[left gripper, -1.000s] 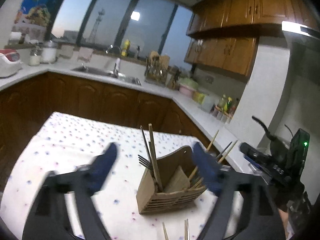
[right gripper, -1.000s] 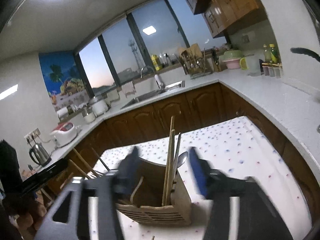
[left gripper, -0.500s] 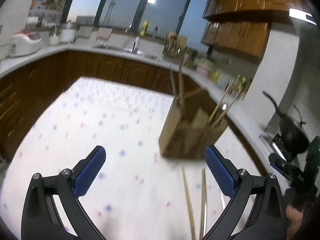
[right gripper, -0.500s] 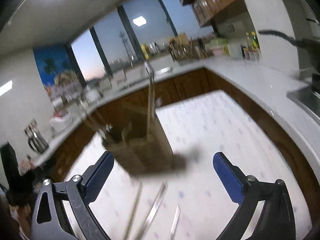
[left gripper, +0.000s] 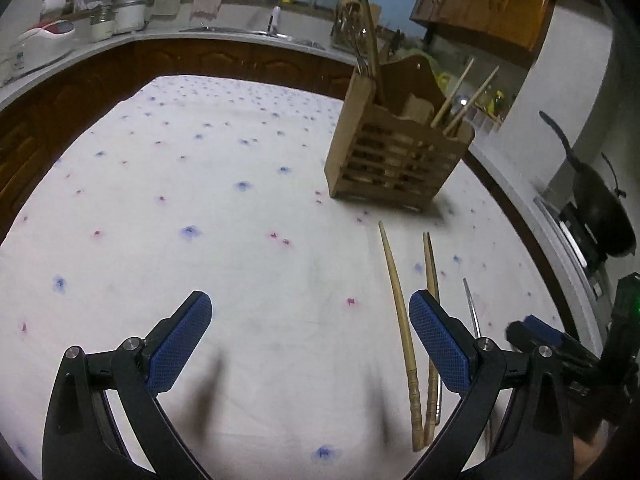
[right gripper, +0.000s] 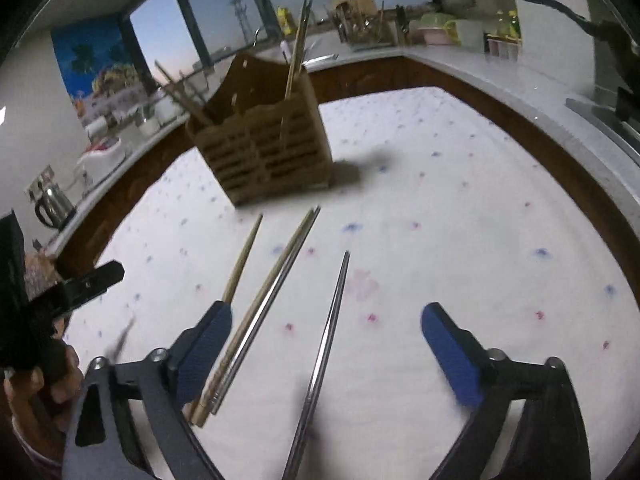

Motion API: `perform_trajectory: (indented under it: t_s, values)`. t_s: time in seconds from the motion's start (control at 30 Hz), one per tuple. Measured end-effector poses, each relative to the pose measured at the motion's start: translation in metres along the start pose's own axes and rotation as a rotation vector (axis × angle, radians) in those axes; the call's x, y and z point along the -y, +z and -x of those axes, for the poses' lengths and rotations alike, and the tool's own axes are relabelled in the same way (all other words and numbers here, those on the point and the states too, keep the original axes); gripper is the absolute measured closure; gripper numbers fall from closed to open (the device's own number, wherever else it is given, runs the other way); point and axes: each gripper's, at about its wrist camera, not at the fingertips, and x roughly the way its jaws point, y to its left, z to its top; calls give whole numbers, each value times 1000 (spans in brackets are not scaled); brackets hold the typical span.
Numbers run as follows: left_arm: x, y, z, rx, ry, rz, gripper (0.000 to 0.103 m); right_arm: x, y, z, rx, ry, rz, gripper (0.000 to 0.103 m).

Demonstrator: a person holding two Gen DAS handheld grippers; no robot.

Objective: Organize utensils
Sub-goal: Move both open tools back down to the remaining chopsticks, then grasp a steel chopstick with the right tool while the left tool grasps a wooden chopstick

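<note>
Plainly, the left wrist view shows the left gripper [left gripper: 306,340] spread wide over the flowered tablecloth [left gripper: 168,184], with nothing between its blue pads. Two wooden chopsticks [left gripper: 402,320] lie at about three o'clock from its centre; the nearer one runs just inside the right pad, the other passes under it. A thin metal chopstick [left gripper: 472,310] lies further out the same way. The wooden utensil holder [left gripper: 394,160] stands at one o'clock, well apart, already holding several sticks and some cutlery. To pick up a wooden stick well, this gripper probably needs to shift toward three o'clock until one stick sits midway between the pads, then close across its thicker end.

From the right wrist view, the right gripper [right gripper: 326,340] is closing, though still wide, and one metal chopstick [right gripper: 324,344] lies between its pads untouched. A wooden and metal pair [right gripper: 260,308] rests touching each other just beside the left pad at nine o'clock, and a lone wooden stick [right gripper: 242,260] lies beyond. The holder [right gripper: 260,144] stands at eleven o'clock. I judge the metal stick the likely target; a thin, smooth rod may slip, so the pads should meet it low and squarely.
</note>
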Motion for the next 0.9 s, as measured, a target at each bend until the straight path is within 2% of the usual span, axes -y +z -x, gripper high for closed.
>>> perform_trajectory:
  t_s: [0.07,0.1,0.17,0.23,0.27,0.3,0.37,0.4,0.43,0.47,0.53,0.63,0.67,0.77,0.83,0.9]
  values:
    - [3,1,-4,-17,7,-11,5,-1,-1,-7,-26,-4,3,30]
    - [3,1,-7,-27,2,-12,9,0,-2,-13,-47,-8,0,34]
    - [5,0,-11,-48,-13,-9,11,3,-3,-24,-86,-12,-8,52]
    - [10,2,-16,-63,-21,-22,13,5,-5,-36,-131,-19,-9,60]
    - [13,3,-18,-66,-24,-31,16,4,-4,-38,-127,-29,4,65]
    - [17,6,-22,-72,-28,-45,20,3,-3,-40,-122,-50,30,68]
    - [29,9,-31,-92,-45,-76,29,2,2,-45,-128,-78,51,88]
    - [35,11,-36,-104,-56,-92,36,4,5,-48,-133,-79,55,93]
    - [41,12,-43,-118,-64,-109,41,5,8,-51,-134,-82,57,95]
    - [49,15,-51,-132,-70,-127,49,6,12,-55,-134,-78,55,96]
    - [61,21,-66,-155,-82,-152,54,9,19,-61,-135,-73,50,97]
    - [75,29,-90,-190,-91,-177,68,16,31,-71,-133,-55,33,97]
    - [78,30,-96,-199,-90,-188,70,18,32,-72,-133,-51,32,97]
    - [85,25,-111,-234,-59,-231,85,20,36,-76,-135,-31,23,97]
    - [87,20,-107,-213,-52,-267,85,21,36,-76,-135,-25,22,97]
    - [83,14,-100,-219,-79,-278,89,23,36,-75,-133,-19,21,97]
